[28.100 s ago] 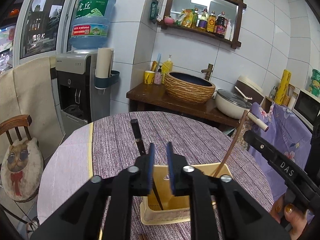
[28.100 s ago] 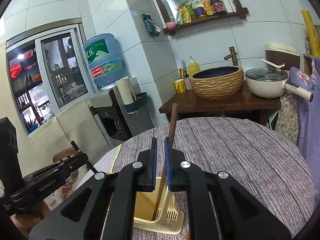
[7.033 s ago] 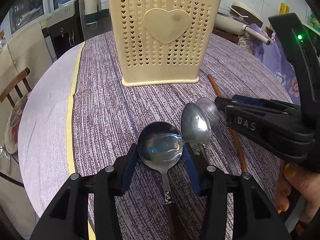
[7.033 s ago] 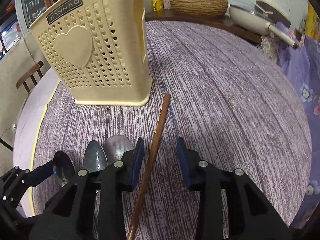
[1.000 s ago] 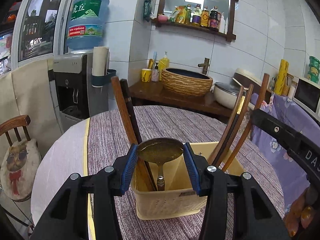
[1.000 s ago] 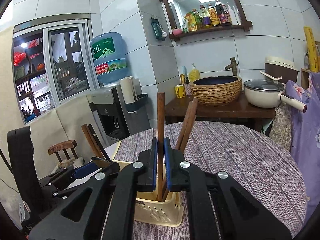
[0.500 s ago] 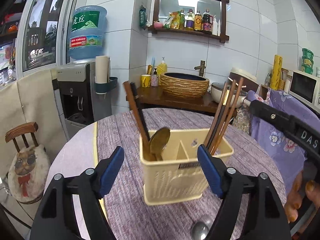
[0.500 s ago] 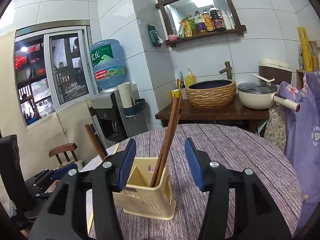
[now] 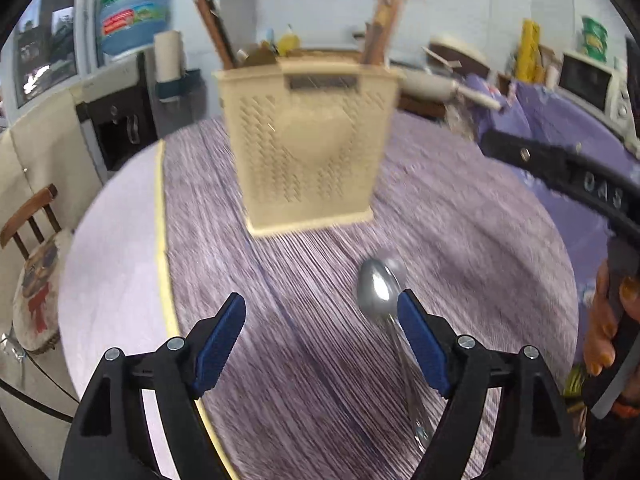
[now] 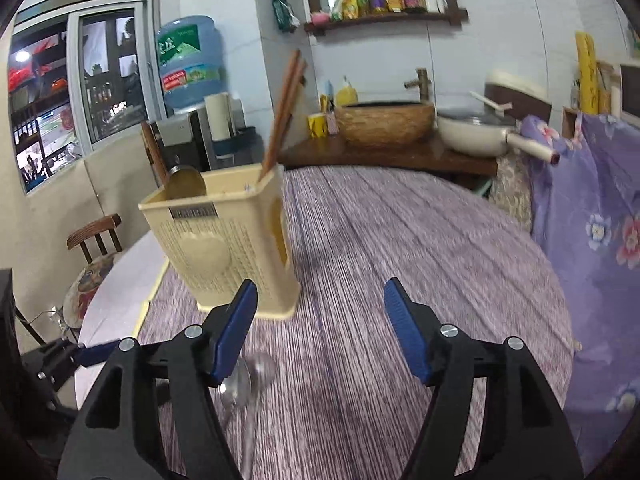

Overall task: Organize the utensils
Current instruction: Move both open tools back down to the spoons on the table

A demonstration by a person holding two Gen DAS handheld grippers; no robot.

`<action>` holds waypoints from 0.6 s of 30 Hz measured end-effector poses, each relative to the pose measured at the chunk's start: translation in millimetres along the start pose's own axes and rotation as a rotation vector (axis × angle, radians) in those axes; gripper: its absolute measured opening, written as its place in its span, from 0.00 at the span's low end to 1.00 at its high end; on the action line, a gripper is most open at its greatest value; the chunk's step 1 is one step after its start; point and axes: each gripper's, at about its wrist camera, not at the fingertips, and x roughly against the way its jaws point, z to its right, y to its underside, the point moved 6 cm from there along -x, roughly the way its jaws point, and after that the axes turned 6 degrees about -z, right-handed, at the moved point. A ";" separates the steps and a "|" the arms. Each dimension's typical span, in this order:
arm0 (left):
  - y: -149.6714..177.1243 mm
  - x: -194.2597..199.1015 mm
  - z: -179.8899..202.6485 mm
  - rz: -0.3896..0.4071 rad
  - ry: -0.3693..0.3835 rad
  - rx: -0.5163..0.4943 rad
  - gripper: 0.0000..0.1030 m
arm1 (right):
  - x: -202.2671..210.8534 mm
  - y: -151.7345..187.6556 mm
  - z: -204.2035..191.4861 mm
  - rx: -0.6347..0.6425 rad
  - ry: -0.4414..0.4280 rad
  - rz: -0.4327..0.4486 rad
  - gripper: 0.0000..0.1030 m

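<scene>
The left gripper [image 9: 320, 328] is hanging low in the left wrist view with its blue pads standing wide apart and nothing between them. A metal spoon [image 9: 378, 290] is lying on the purple striped tablecloth [image 9: 460, 240] just inside the right-hand pad, its bowl toward the centre of the frame and its handle running to the lower right; a second spoon bowl appears to be lying just behind it, but the blur makes that uncertain. The cream utensil holder [image 9: 308, 144] is standing upright on the cloth in the upper centre of that view, with brown chopsticks [image 9: 384, 20] sticking out of its top at both ends. The right gripper [image 10: 320, 320] is sitting at lower centre of the right wrist view; its jaws have just been opening and are standing apart over bare cloth, gripping nothing. In that view the holder is standing at centre left, with a spoon bowl [image 10: 186, 184] showing above its rim at the left end and chopsticks leaning out at the right end. At the right edge of the left wrist view a person's hand [image 9: 608, 320] is gripping the handle of the right gripper.
</scene>
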 end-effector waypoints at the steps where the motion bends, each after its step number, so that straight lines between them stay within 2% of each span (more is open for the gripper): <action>1: 5.6 -4.8 5.8 -0.020 0.008 -0.012 0.74 | -1.2 6.0 4.6 -0.016 0.002 -0.014 0.64; 5: 17.8 -20.5 19.1 -0.086 0.028 -0.031 0.68 | -2.5 22.6 17.5 -0.054 0.004 -0.052 0.64; 11: 21.3 -38.1 25.6 -0.130 0.006 -0.038 0.61 | 0.7 26.1 18.5 -0.059 -0.002 -0.052 0.64; 13: 22.0 -40.8 26.0 -0.120 -0.023 -0.045 0.61 | 1.8 25.4 16.8 -0.055 -0.006 -0.048 0.64; 18: 12.3 -46.9 26.4 -0.119 -0.034 -0.035 0.61 | 1.4 27.3 13.4 -0.050 -0.012 -0.051 0.64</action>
